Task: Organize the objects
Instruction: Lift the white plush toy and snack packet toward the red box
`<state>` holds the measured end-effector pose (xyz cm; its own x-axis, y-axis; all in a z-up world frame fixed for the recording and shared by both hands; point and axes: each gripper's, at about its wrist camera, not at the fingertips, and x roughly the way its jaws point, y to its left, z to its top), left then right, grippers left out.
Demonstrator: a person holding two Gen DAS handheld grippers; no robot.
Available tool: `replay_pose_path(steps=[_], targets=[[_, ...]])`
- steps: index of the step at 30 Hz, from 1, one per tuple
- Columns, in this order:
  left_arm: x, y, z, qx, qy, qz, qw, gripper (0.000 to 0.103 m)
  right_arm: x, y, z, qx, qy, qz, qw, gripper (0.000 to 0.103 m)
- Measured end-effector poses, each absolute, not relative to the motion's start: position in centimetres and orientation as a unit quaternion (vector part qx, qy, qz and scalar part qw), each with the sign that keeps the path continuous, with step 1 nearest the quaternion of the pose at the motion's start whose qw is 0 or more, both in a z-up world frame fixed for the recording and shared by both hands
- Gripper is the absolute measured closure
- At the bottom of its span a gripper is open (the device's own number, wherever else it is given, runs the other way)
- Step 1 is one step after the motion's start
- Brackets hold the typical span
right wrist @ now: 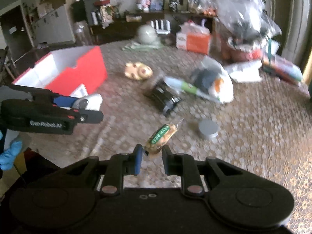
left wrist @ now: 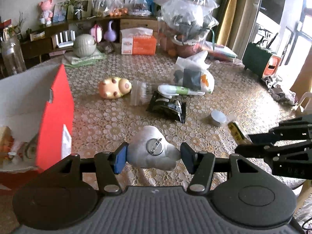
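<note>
My left gripper (left wrist: 154,157) is shut on a white plush badge (left wrist: 153,151) with a round metal pin back, held above the table just right of the red box (left wrist: 55,113). In the right wrist view the left gripper (right wrist: 85,107) holds the badge (right wrist: 93,100) beside the red box (right wrist: 76,72). My right gripper (right wrist: 151,159) is shut on the end of a small snack packet (right wrist: 161,136) with a green label, held above the table. In the left wrist view the right gripper (left wrist: 251,142) and the packet (left wrist: 236,131) show at the right.
On the patterned tablecloth (left wrist: 224,78) lie a yellow spotted toy (left wrist: 114,87), a black packet (left wrist: 167,106), a clear zip bag (left wrist: 139,93), a green-white tube (left wrist: 181,90), a white plastic bag (left wrist: 193,72) and a grey round tin (left wrist: 218,118). Tissue box (left wrist: 138,42) and bags stand behind.
</note>
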<state>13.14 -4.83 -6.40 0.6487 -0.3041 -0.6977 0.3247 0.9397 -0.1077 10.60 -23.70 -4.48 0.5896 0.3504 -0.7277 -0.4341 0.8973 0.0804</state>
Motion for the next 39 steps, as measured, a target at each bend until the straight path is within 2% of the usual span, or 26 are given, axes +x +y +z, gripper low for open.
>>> replay_pose_path(steps=[19,39], targets=[[9.6,4.3,0.8,0.017,0.342,-0.144,0.929,0.046,9.0,-12.8,2.1,-0.110,0.323,0.295,0.893,0.082],[11.1,15.3,2.1,0.021,0.346,-0.060,0.936,0.046,12.4,-2.1,2.0,-0.146,0.317,0.347,0.871,0.082]])
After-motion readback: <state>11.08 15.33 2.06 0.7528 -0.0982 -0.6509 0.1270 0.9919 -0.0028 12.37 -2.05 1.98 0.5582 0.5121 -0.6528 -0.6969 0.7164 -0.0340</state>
